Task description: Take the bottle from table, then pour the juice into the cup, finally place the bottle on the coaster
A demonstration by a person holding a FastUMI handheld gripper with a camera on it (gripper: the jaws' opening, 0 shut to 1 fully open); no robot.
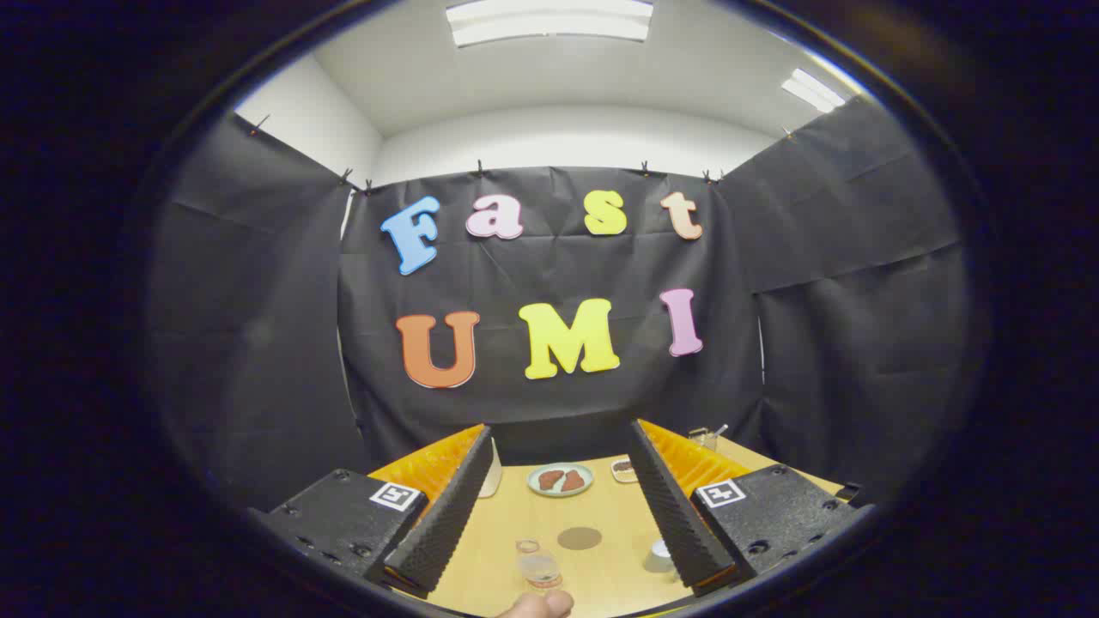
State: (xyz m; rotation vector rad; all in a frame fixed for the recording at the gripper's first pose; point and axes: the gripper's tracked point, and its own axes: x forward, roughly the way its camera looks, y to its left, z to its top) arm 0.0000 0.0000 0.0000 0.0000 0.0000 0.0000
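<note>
A light wooden table is lying below the gripper, bounded by black cloth walls pinned up on three sides. White walls and a white ceiling are rising above the cloth, and two rectangular ceiling lamps are glowing overhead, one at 12 o'clock and one toward 2 o'clock.

The gripper is hanging above the table with its two ribbed fingers standing wide apart; nothing is sitting between the pads, and they are touching no object. Each finger is carrying a dark block with a square printed marker at its base.

Between the fingers, toward 6 o'clock, a small clear bottle with an open neck is standing upright on the table; its contents cannot be told. Just beyond it, toward 1 o'clock from the bottle, a round dark-brown flat coaster is lying bare and apart from the bottle. A small pale cup is resting close beside the right-hand finger, partly hidden by it; whether it is holding anything cannot be told.

Farther off, at 12 o'clock, a pale green round plate is holding two reddish-brown pieces. Toward 1 o'clock from it, a small white dish is holding something dark. A white object is showing behind the left-hand finger, and a clear glass container is standing at the table's far edge.

At 6 o'clock, part of a person's hand is showing just below the bottle.
</note>
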